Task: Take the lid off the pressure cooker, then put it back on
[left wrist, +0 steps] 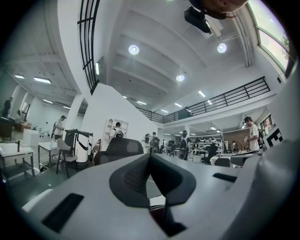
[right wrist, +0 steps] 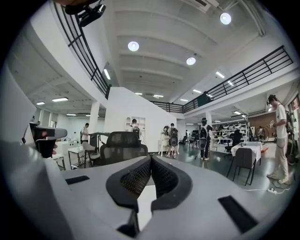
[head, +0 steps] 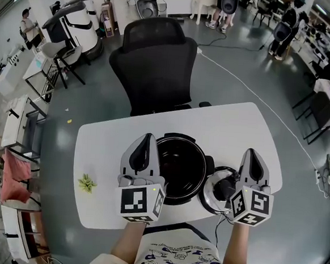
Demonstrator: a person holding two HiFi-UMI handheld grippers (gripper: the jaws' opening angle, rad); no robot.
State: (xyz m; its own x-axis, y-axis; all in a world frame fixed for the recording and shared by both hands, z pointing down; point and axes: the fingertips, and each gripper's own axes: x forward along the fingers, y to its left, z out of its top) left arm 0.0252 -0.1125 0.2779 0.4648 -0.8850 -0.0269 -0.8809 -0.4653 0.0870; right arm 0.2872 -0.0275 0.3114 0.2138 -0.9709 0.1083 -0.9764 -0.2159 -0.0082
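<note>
Left gripper and right gripper pressed together, empty; we could knock the lid off the table's near edge.

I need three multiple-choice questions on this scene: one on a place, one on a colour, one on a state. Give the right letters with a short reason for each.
1. Where is the round silver-rimmed lid with the black knob, relative to the black pressure cooker pot?
A. Closed on top of it
B. On the white table, to its right
C. On the floor

2. What colour is the small leafy thing on the table's left part?
A. Green
B. Red
C. Blue

3. How do the jaws of the left gripper and the right gripper stand?
A. Both together, empty
B. Both wide apart
C. Left shut on the lid

Answers:
1 B: the pot stands open and the lid lies beside it.
2 A: it shows green against the white top.
3 A: each gripper view shows the pads meeting with nothing between them.
</note>
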